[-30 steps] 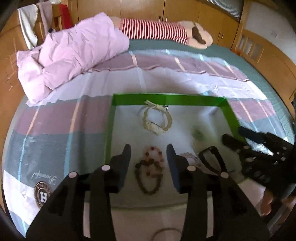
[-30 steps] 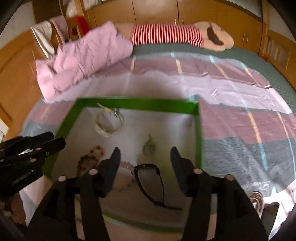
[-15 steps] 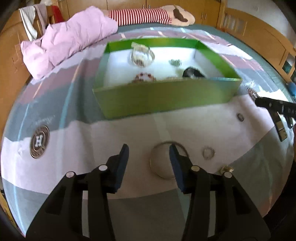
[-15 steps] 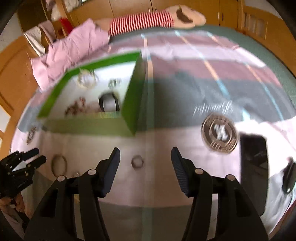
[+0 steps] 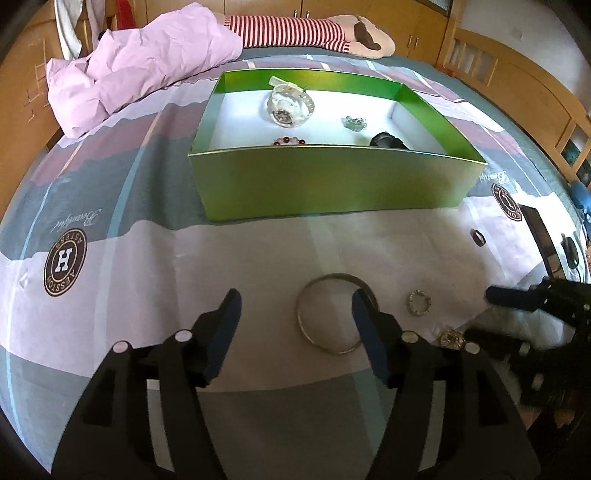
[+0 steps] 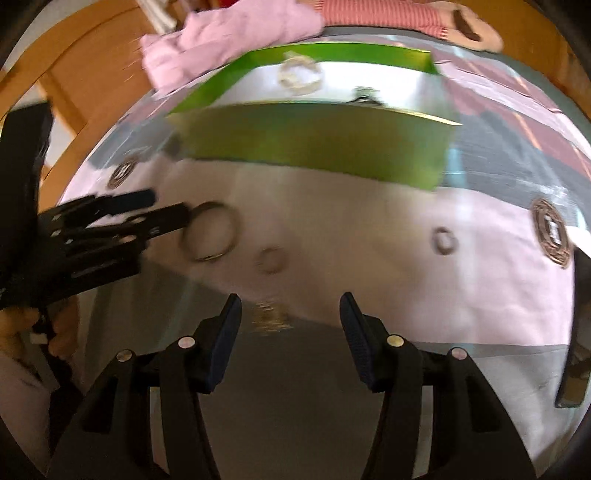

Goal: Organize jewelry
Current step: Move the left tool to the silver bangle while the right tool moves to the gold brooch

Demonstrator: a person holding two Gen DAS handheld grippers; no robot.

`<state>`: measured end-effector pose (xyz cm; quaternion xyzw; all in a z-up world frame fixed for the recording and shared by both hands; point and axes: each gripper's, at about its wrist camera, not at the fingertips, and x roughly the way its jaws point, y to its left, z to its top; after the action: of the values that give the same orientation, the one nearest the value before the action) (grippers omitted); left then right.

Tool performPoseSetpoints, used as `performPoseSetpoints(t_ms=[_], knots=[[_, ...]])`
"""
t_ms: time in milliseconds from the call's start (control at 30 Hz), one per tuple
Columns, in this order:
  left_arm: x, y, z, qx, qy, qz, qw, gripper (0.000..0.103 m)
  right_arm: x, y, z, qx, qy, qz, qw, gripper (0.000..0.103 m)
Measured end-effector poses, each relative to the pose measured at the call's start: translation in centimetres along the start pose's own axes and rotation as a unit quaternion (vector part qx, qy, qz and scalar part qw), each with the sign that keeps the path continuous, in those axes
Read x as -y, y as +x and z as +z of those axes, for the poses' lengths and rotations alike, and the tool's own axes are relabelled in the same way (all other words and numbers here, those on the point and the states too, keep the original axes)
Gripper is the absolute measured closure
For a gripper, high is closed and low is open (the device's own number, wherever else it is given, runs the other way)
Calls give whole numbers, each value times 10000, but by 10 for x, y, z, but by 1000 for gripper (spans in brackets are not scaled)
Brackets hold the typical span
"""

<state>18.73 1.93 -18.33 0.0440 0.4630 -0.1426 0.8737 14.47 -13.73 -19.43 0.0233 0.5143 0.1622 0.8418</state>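
Note:
A green box on the bed holds a white watch, a bead bracelet, a small green piece and a black item. On the sheet in front lie a silver bangle, a sparkly ring, a gold piece and a dark ring. My left gripper is open and empty, its right finger over the bangle's edge. My right gripper is open and empty above the gold piece. The bangle and rings show blurred there.
A pink duvet and a striped pillow lie at the head of the bed. A black phone-like slab lies at the right. Wooden bed frame and cupboards surround the bed.
Both grippers have pulled back from over the box to the sheet in front of it. The left jaws have widened around the bangle. The right gripper has swung left toward the gold piece.

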Motion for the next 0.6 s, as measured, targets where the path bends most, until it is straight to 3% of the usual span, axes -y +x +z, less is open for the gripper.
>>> performPoseSetpoints(t_ms=[67,200,333,400,600], knots=[[2,-1,-1,13,34,-20,10000,30,-10,8,0,-113,-156,-97,9998,48],[8,2,-2,-8,165,-14,9999,27,-15,19,-2,-215,-204,-348,9990,49],[16,8,-5,-92,325,22,9994,21,-10,19,-6,-186,-208,-504,9983,73],[20,10,-6,-116,386,29,9992,21,-6,16,-7,-169,-173,-545,9982,78],[29,20,-8,-173,498,140,9985,21,11,9,-13,-143,-1,-672,9976,78]])
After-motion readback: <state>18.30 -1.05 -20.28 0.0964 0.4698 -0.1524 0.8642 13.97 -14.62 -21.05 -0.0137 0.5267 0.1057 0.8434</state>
